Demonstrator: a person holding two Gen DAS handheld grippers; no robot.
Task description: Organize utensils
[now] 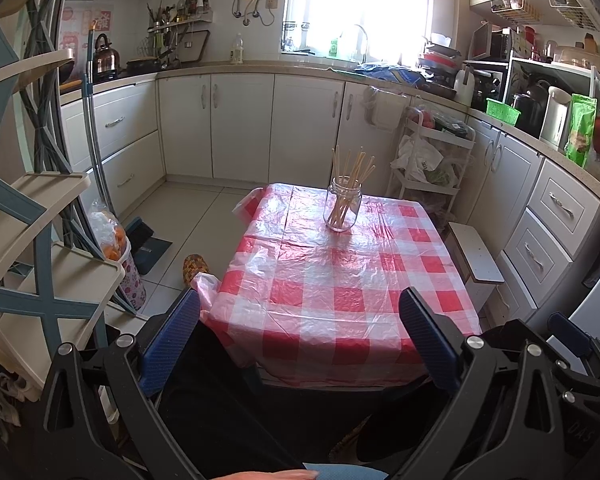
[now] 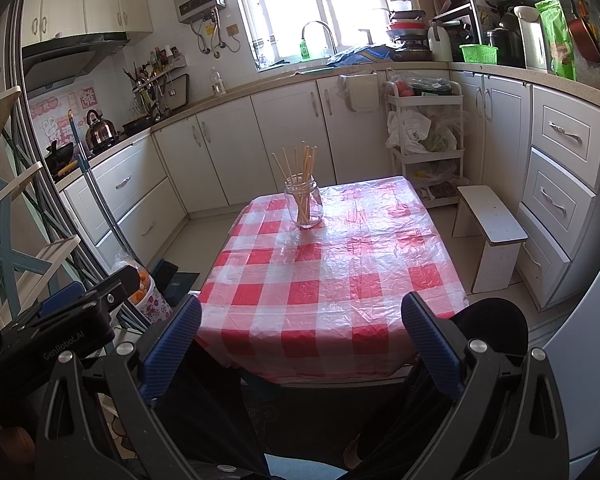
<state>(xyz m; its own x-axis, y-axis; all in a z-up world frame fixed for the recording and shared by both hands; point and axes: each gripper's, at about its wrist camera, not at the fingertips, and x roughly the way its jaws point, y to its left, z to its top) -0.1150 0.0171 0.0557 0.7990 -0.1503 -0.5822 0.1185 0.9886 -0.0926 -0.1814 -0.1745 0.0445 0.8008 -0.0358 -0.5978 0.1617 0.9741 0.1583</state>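
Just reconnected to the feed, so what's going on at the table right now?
Nothing is being handled. Both claws, left and right, are open and empty, held back at the near edge of the table. The chopsticks all stand in the glass jar toward the far side of the checked cloth, with nothing else on it.

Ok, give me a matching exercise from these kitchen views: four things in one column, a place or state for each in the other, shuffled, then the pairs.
Things
1. glass jar
2. chopsticks
3. kettle
4. small white stool

Places or states
A. on the floor right of the table
B. standing upright inside the jar
C. on the checked tablecloth, far end
D. on the stove by the left counter

Pairs: 1-C, 2-B, 3-D, 4-A
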